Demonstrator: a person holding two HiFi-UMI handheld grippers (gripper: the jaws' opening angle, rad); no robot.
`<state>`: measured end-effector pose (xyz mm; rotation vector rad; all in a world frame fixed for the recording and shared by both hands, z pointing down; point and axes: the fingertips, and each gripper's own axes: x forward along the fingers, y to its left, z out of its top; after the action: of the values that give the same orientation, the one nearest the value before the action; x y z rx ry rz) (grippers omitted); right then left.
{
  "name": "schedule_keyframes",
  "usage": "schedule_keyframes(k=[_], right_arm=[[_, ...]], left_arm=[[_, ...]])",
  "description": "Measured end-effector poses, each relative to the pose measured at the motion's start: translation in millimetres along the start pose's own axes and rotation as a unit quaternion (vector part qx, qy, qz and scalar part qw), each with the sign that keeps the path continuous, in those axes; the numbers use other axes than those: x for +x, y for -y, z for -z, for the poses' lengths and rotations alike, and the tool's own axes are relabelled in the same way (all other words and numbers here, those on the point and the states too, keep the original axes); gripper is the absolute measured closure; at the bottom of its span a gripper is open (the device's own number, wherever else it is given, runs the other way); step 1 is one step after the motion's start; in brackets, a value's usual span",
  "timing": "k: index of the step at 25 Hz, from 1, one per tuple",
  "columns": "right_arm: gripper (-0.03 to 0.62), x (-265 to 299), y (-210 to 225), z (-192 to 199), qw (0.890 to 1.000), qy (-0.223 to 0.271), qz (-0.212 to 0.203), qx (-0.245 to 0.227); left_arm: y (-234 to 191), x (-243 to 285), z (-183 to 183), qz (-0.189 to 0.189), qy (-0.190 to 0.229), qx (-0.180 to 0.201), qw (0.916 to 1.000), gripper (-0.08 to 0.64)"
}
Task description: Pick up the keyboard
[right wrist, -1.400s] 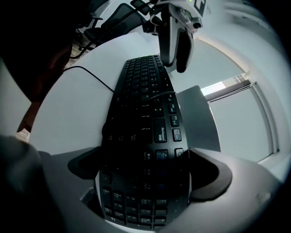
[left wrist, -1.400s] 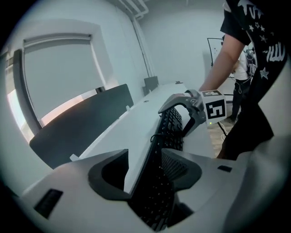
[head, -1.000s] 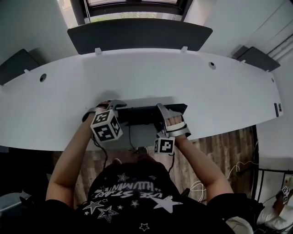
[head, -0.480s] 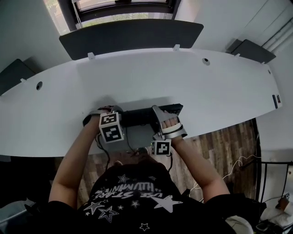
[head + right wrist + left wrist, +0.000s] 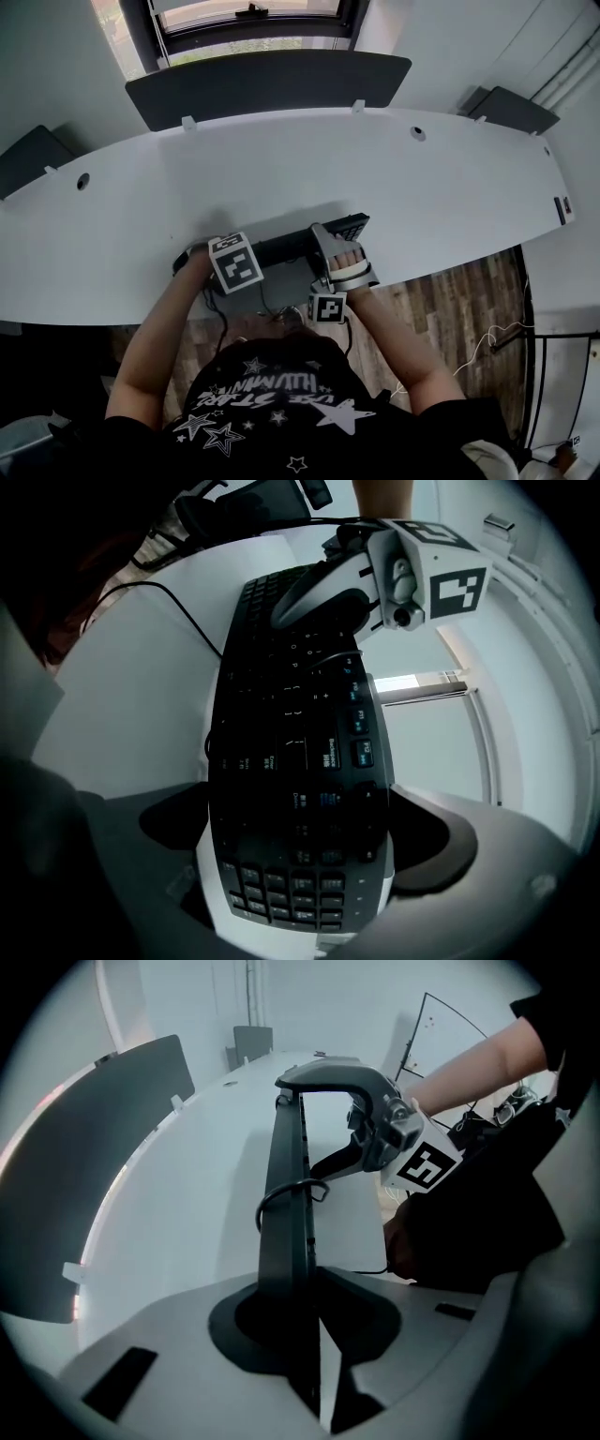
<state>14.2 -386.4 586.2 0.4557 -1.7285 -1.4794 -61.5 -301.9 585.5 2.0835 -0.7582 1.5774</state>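
A black keyboard (image 5: 286,247) lies along the near edge of the white desk (image 5: 375,169). My left gripper (image 5: 202,255) points steeply down over its left end. In the left gripper view the keyboard (image 5: 286,1194) runs edge-on between the closing jaws of that gripper (image 5: 314,1335), and a thin sliver of light shows beside the right pad. My right gripper (image 5: 328,236) is shut on the right end. In the right gripper view the number pad end of the keyboard (image 5: 295,761) fills the gap of that gripper (image 5: 300,855), with a pad against each long edge.
The keyboard's black cable (image 5: 298,1185) loops at its back and trails over the desk (image 5: 159,602). A dark partition panel (image 5: 267,84) stands along the desk's far edge. Round cable holes (image 5: 83,180) (image 5: 415,133) sit in the top. Wooden floor (image 5: 459,309) lies below the near edge.
My left gripper has sunk onto the keyboard's left end and tipped more steeply down, its marker cube sliding toward the keyboard. The right gripper keeps its hold in the same place.
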Motion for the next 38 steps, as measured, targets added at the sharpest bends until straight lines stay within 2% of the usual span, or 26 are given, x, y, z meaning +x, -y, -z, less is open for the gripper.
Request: schedule_keyframes(k=[4, 7, 10, 13, 15, 16, 20, 21, 23, 25, 27, 28, 29, 31, 32, 35, 37, 38], right_arm=[[0.015, -8.1, 14.6, -4.2, 1.000, 0.004, 0.019, 0.022], [0.015, -17.0, 38.8, -8.8, 0.997, 0.021, 0.038, 0.063], [0.015, -28.6, 66.5, -10.0, 0.991, 0.026, 0.059, 0.116], [0.016, -37.7, 94.9, -8.9, 0.973, 0.027, 0.070, 0.217], [0.017, -42.2, 113.1, -9.8, 0.952, 0.029, 0.071, 0.297], [0.017, -44.5, 120.2, -11.5, 0.939, 0.031, 0.068, 0.336], [0.035, -57.1, 131.0, -32.6, 0.875, 0.061, 0.026, 0.480], [0.051, -61.1, 131.3, -39.8, 0.858, 0.071, 0.015, 0.508], [0.093, -69.6, 131.8, -52.8, 0.830, 0.085, 0.001, 0.552], [0.126, -78.6, 134.5, -65.4, 0.798, 0.105, -0.001, 0.593], [0.132, -88.1, 137.2, -77.4, 0.759, 0.132, -0.001, 0.638], [0.166, -92.4, 135.2, -81.4, 0.741, 0.134, -0.001, 0.658], [0.224, -96.2, 130.4, -83.4, 0.727, 0.127, 0.001, 0.675], [0.381, -103.1, 117.5, -83.1, 0.701, 0.102, 0.009, 0.706], [0.434, -106.0, 111.3, -82.4, 0.689, 0.090, 0.014, 0.719], [0.494, -113.8, 93.6, -80.8, 0.659, 0.053, 0.019, 0.750], [0.572, -119.2, 84.5, -77.6, 0.644, 0.025, 0.024, 0.764], [0.588, -121.4, 81.5, -76.4, 0.640, 0.016, 0.024, 0.768]], left_arm=[[1.7, -11.3, 7.4, 0.003, 0.012, -0.031, 0.9994, 0.488], [-0.7, -23.1, 25.6, 0.018, 0.036, -0.084, 0.9957, 0.488], [-3.7, -36.6, 35.1, 0.038, 0.098, -0.152, 0.9827, 0.488], [-10.2, -55.5, 42.7, 0.046, 0.162, -0.218, 0.9613, 0.488], [-14.5, -70.3, 46.1, 0.044, 0.211, -0.260, 0.9413, 0.488], [-14.4, -77.0, 48.6, 0.046, 0.238, -0.283, 0.9280, 0.488], [-0.9, -103.4, 67.0, 0.083, 0.346, -0.369, 0.8586, 0.489], [2.8, -109.4, 73.7, 0.092, 0.364, -0.383, 0.8439, 0.489], [9.3, -119.2, 87.9, 0.101, 0.389, -0.399, 0.8240, 0.488], [15.2, -126.3, 100.8, 0.105, 0.406, -0.405, 0.8126, 0.489], [22.1, -130.8, 110.0, 0.117, 0.421, -0.407, 0.8022, 0.489], [26.3, -131.9, 113.3, 0.125, 0.427, -0.409, 0.7968, 0.489], [30.9, -132.1, 116.2, 0.133, 0.432, -0.410, 0.7918, 0.489], [39.9, -131.3, 120.9, 0.145, 0.442, -0.411, 0.7838, 0.489], [44.0, -131.1, 122.5, 0.152, 0.448, -0.409, 0.7804, 0.489], [56.2, -132.4, 126.1, 0.174, 0.464, -0.404, 0.7690, 0.489], [64.4, -133.8, 129.3, 0.185, 0.471, -0.405, 0.7612, 0.489], [67.8, -134.5, 130.9, 0.188, 0.474, -0.407, 0.7581, 0.489]])
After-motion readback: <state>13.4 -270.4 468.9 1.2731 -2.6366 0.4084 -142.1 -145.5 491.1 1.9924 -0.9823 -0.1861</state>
